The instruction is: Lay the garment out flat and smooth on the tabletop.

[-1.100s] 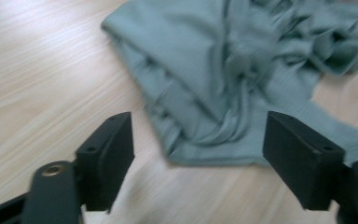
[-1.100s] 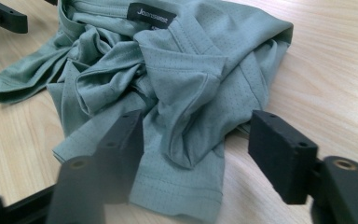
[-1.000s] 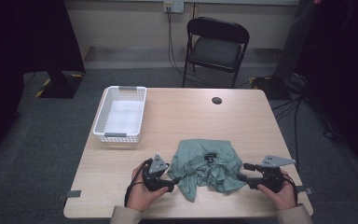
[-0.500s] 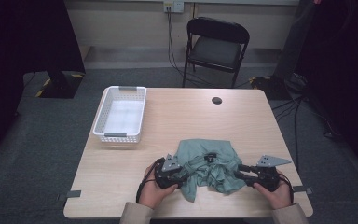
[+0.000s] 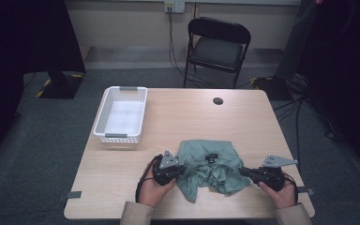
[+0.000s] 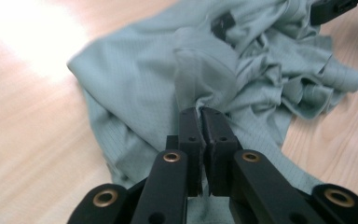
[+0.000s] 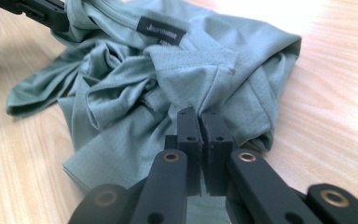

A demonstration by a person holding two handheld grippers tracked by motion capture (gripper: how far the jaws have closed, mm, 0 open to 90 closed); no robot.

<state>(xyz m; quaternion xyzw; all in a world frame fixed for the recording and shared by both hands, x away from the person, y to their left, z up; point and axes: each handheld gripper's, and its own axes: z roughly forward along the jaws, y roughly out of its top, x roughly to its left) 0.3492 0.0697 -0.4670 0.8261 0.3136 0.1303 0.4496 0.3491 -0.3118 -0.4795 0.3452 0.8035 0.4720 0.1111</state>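
Observation:
A crumpled grey-green shirt point(image 5: 211, 169) lies near the front edge of the wooden table point(image 5: 178, 117), its black neck label point(image 7: 161, 30) facing up. My left gripper point(image 5: 183, 168) sits at the shirt's left side. Its jaws have just been closing and now pinch a raised fold of the shirt point(image 6: 205, 70) between the fingertips point(image 6: 189, 122). My right gripper point(image 5: 243, 171) sits at the shirt's right side. Its jaws have also just been closing and are shut on a bunched fold of the shirt point(image 7: 191, 70). A hand holds each gripper.
A white plastic basket point(image 5: 121, 115) stands at the table's left. A round black cable hole point(image 5: 218, 101) is at the far middle. A black folding chair point(image 5: 218, 47) stands behind the table. Bare wood lies between the shirt and the far edge.
Both pairs of jaws have closed onto the shirt's edges. The left gripper slid slightly right into the cloth. The right hand has stayed in place.

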